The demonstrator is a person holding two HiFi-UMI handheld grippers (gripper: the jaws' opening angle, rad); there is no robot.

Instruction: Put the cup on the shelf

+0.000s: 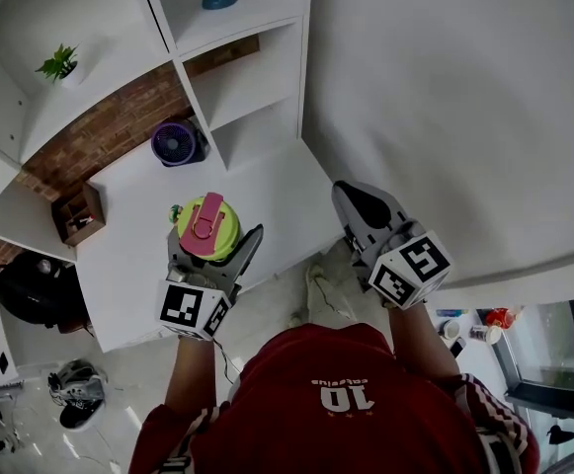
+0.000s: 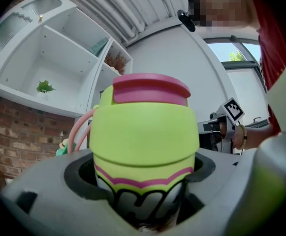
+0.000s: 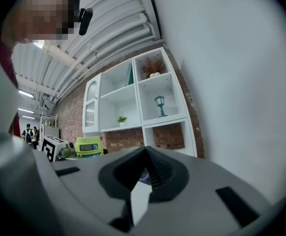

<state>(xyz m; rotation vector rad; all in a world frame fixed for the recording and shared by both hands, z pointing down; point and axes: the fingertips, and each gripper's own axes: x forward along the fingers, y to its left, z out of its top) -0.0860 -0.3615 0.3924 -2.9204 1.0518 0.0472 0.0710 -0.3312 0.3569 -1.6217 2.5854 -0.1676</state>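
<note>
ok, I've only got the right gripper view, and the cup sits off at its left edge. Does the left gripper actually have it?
Observer: Yes. The left gripper view shows the left gripper shut on the cup, with the jaws against its body.
Operator: Upright?
Observer: Upright, with the pink cap on top.
Operator: Where is it over the table?
Observer: The head view puts it over the near part of the white table. A purple fan stands behind it, toward the shelf.
</note>
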